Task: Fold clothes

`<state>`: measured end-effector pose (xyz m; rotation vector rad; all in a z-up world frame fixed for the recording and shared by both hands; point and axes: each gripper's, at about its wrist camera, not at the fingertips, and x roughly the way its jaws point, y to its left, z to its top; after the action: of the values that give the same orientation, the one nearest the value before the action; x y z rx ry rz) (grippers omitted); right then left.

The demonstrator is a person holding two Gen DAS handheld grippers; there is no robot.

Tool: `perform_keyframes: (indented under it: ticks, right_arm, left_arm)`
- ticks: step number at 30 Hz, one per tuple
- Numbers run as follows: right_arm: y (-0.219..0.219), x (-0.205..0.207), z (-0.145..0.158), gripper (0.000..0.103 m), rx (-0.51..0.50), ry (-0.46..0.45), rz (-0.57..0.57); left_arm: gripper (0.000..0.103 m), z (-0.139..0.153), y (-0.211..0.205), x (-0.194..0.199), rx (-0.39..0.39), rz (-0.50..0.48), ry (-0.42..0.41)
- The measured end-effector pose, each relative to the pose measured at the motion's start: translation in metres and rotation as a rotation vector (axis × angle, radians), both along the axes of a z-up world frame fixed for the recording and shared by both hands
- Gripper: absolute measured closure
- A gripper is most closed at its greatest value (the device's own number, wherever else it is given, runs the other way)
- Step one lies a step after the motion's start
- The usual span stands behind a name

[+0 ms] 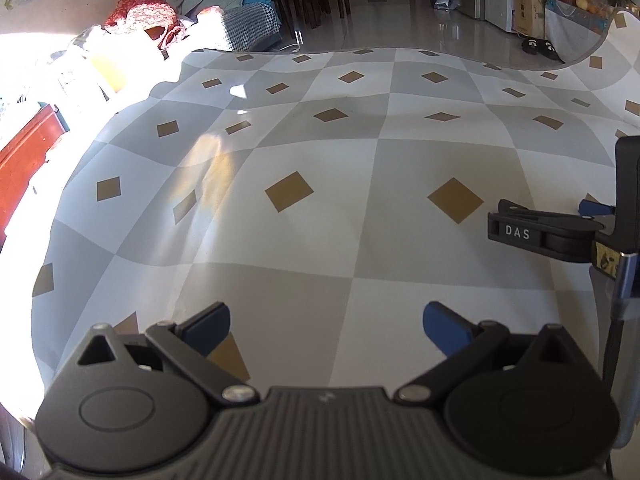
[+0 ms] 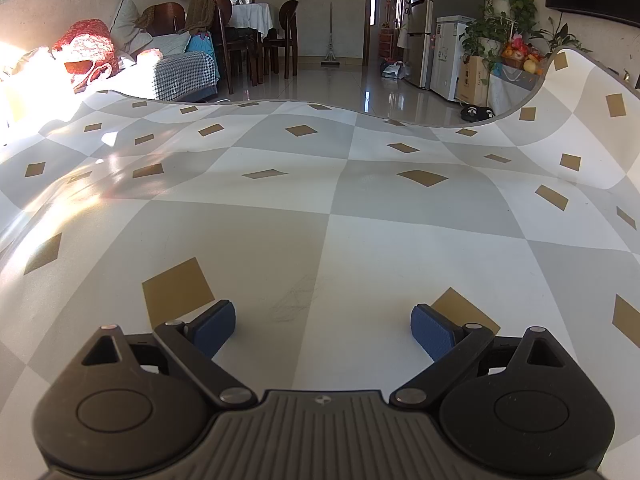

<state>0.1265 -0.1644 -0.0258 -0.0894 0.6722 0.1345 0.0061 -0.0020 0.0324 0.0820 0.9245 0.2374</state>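
Note:
No garment lies on the checked tablecloth [image 1: 360, 152] [image 2: 360, 240] in either view. My left gripper [image 1: 326, 316] hovers low over the cloth near the front, open, with nothing between its blue pads [image 1: 210, 326]. My right gripper [image 2: 322, 314] is also open and empty, close above the cloth. In the left wrist view the right gripper [image 1: 552, 220] shows side-on at the right edge, level with the left one. A heap of clothes with a red knitted piece [image 1: 140, 12] [image 2: 86, 38] lies on a sofa beyond the table's far left corner, in bright sun.
The cloth's far right corner [image 2: 580, 92] curls upward. Beyond the far edge are a houndstooth-covered sofa [image 2: 184, 74], dining chairs [image 2: 240, 40], a fridge [image 2: 420, 40] and plants with fruit [image 2: 516, 52]. A red-brown wooden piece [image 1: 24, 160] stands at the left.

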Motion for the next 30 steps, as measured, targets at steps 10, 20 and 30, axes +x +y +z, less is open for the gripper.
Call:
perform_keyframes:
  ticks: [10,20,30]
  right_arm:
    - [0.0,0.0,0.0,0.008,0.0,0.0,0.0]
    - [0.0,0.0,0.0,0.008,0.0,0.0,0.0]
    - [0.0,0.0,0.0,0.008,0.0,0.0,0.0]
  left_arm:
    - [0.0,0.005,0.001,-0.008,-0.005,-0.007,-0.001]
    - [0.0,0.013,0.003,-0.015,-0.011,-0.022,-0.001]
    - [0.0,0.021,-0.008,-0.014,-0.008,-0.075,0.004]
